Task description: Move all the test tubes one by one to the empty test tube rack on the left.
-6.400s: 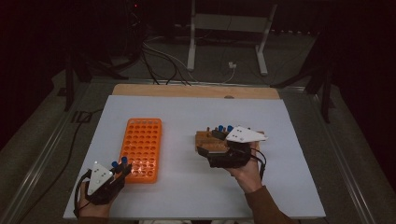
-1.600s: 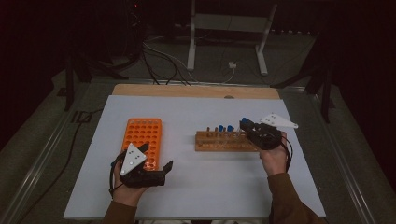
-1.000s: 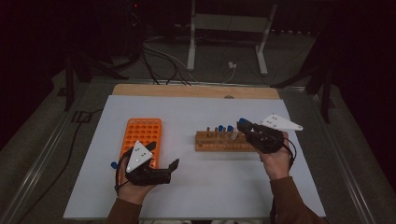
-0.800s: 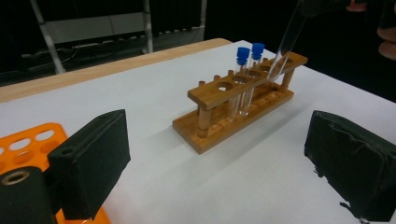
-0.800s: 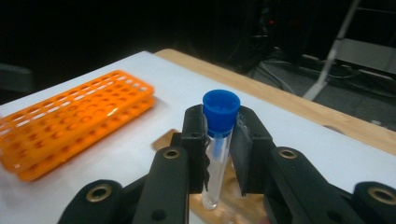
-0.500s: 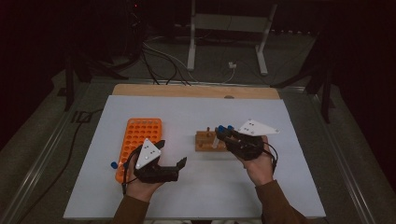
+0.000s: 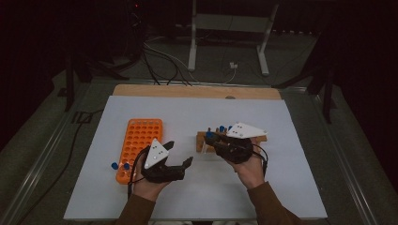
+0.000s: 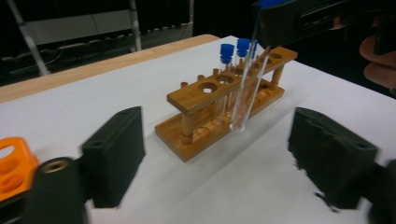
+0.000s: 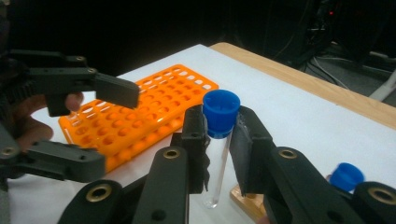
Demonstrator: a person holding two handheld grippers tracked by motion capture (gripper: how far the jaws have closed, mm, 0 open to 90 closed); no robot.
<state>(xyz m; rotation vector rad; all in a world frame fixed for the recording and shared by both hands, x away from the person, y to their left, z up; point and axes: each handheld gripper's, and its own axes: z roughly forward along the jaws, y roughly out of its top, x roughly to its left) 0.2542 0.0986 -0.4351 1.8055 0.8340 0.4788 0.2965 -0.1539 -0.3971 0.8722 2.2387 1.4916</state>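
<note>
Since the earlier frame, the right hand-held gripper has carried an upright, blue-capped test tube leftward off the wooden rack. Nearer, the left hand-held gripper, empty, its jaws just narrowing, faces it; orange rack lies left on the desk.

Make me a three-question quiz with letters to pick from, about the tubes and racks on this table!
1. Where is the orange rack? A: left of the wooden rack B: right of it C: on it
2. What colour is the held tube's cap? A: red B: blue C: green
3. How are the left gripper's jaws? A: open B: shut on a tube C: shut on a rack

A: the high view shows it left.
B: the right gripper pinches a blue-capped tube.
A: nothing sits between them.
</note>
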